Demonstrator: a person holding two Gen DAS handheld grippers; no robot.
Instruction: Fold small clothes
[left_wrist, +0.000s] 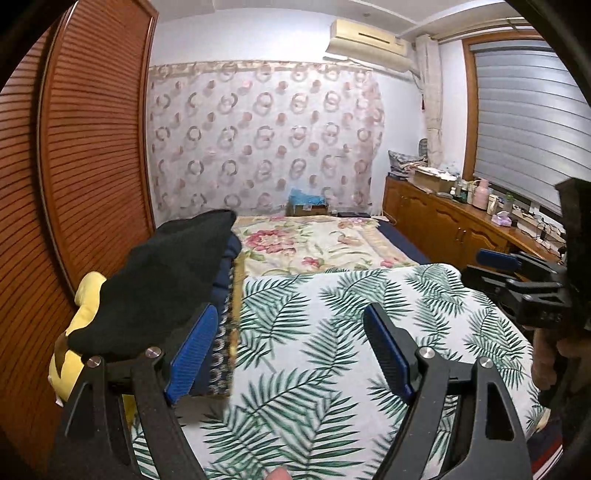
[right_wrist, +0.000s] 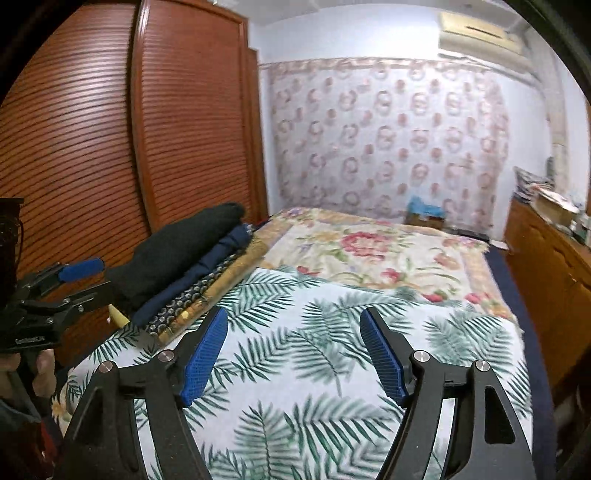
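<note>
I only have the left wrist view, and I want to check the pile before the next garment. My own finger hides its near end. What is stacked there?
Observer: The right wrist view shows the pile's side. A black garment lies on top, a navy one sits under it, and below that is a dark dotted fabric.
Operator: I see just one pad of the right gripper. Is it empty?
Observer: Yes. The right gripper is open, with both blue pads wide apart. Nothing is between them, and only the palm-leaf sheet lies below.
</note>
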